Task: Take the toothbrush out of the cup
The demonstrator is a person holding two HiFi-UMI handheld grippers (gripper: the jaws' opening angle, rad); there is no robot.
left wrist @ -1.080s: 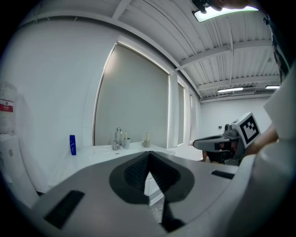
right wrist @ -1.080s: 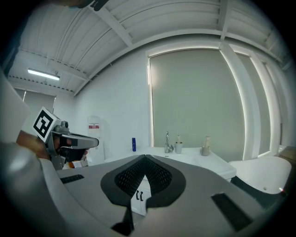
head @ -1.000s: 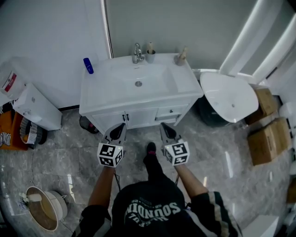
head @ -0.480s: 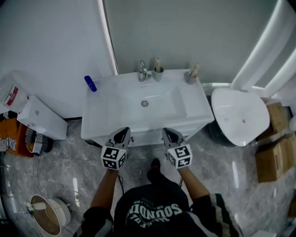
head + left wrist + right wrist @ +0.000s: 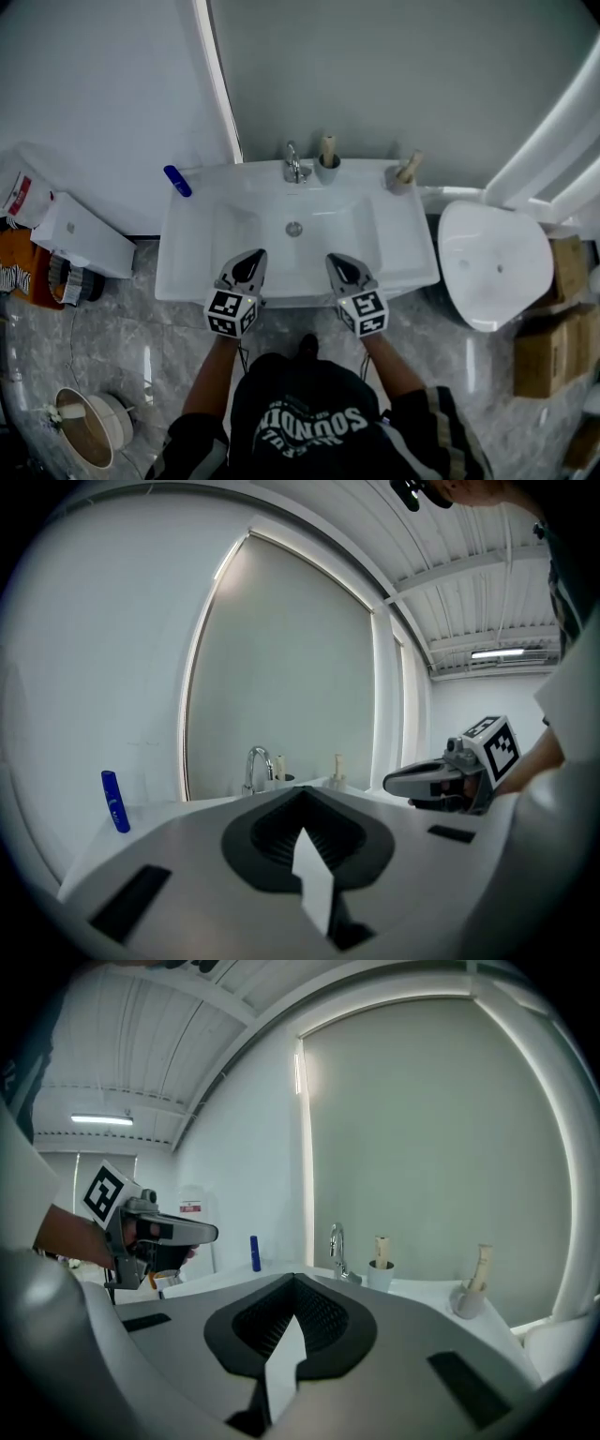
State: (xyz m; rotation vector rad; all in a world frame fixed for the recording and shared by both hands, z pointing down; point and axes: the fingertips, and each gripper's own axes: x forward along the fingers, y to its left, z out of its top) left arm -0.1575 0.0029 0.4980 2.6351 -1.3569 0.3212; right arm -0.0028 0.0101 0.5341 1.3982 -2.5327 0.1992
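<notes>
A grey cup with a pale toothbrush upright in it stands at the back of the white washbasin, just right of the tap. A second cup at the back right corner holds a tilted toothbrush. Both cups also show in the right gripper view: cup and corner cup. My left gripper and right gripper hover side by side over the basin's front edge, well short of the cups. Both are shut and hold nothing.
A blue bottle lies at the basin's back left corner. A white toilet stands to the right, with cardboard boxes beyond it. A white box and a round tub sit on the floor to the left.
The person has stepped up to the washbasin. Both grippers have gone forward together, from over the floor to over the basin's front edge, still shut.
</notes>
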